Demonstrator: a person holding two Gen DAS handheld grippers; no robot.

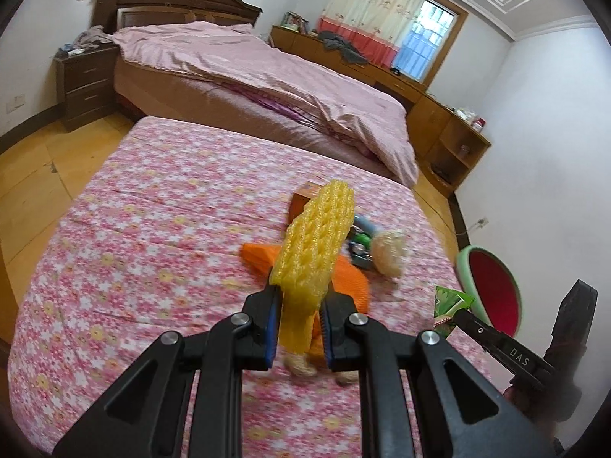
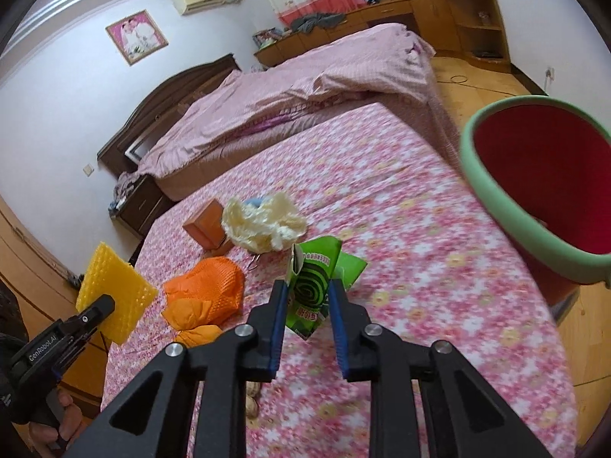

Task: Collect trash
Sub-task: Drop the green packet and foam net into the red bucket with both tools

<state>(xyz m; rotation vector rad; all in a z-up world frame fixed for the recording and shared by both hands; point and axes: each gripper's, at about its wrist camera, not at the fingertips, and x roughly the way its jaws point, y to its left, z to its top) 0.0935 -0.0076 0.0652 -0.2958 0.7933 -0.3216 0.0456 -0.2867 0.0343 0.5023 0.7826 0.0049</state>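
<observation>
Yellow foam netting (image 1: pixel 311 244), dimpled and flat, pinched in left claw (image 1: pixel 298 328).

The left tongs (image 1: pixel 298 315) are pointing downward, their blue-lined fingers (image 1: pixel 272 328) pressing in on a yellow foam net (image 1: pixel 315 244). The right tongs (image 2: pixel 307 315) are angling down likewise, pinching a green carton (image 2: pixel 311 286) (held upright). A hand (image 2: pixel 67 425) is gripping the left handle at the lower edge.

Your wrist cameras both look down along their fingers, close over the floral bed (image 1: pixel 133 229), which both views share.
</observation>
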